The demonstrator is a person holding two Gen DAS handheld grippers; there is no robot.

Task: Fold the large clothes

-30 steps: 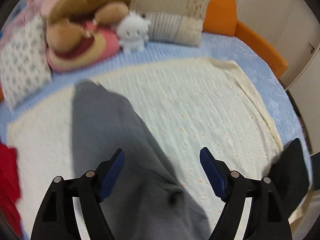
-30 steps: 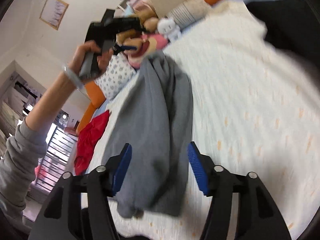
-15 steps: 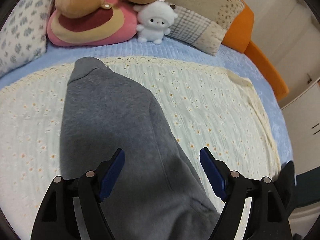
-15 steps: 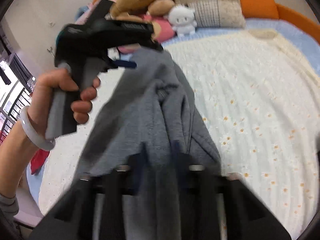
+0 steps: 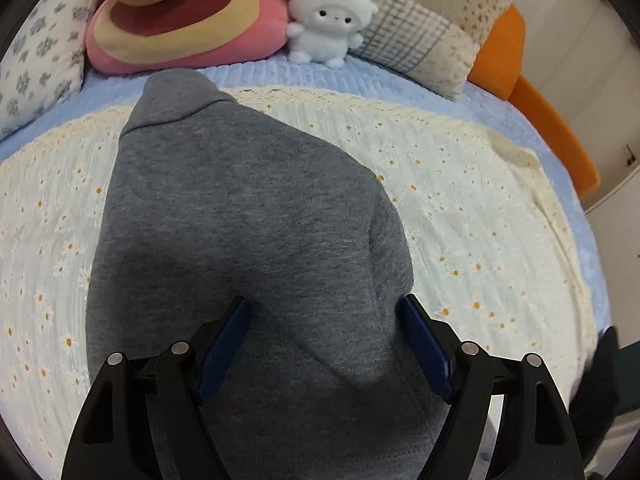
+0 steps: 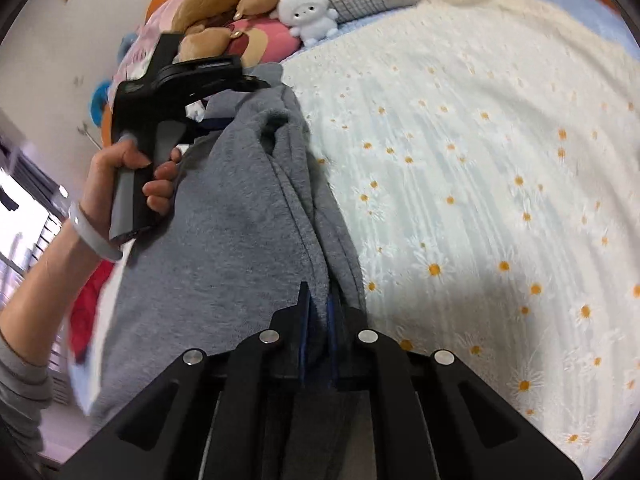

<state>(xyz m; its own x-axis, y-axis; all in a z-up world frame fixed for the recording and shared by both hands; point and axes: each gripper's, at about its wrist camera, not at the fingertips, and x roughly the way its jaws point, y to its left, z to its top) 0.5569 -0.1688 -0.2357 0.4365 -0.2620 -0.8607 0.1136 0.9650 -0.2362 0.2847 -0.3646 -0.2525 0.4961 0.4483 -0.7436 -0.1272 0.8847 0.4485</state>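
My right gripper (image 6: pixel 318 320) now has its jaws clamped on a bunched fold of the grey garment (image 6: pixel 224 240); a second ago those jaws stood wide apart above the cloth, and half a second ago they were blurred in the act of closing. From the right wrist view the fabric runs up and away from the pinch in a thick ridge, draped and gathered rather than flat. My left gripper (image 5: pixel 324 340) has its jaws spread wide with nothing between the blue pads (image 5: pixel 224 344), poised over the grey garment (image 5: pixel 248 232), which fills more of that view than it did a second ago, when the picture was smeared and the cloth sat lower and smaller. In the right wrist view I can see my left hand (image 6: pixel 132 176) wrapped round the black handle of the left gripper, just beside the upper part of the garment. The garment lies on the cream daisy-print blanket (image 5: pixel 460 220), spread over the blue bed cover (image 5: pixel 400 80). Its far end, a narrower cuff-like tip, reaches toward the head of the bed. Beyond it sit the white plush toy (image 5: pixel 330 20), the pink round cushion (image 5: pixel 180 32) and the patchwork pillow (image 5: pixel 424 40), all closer in frame than before.
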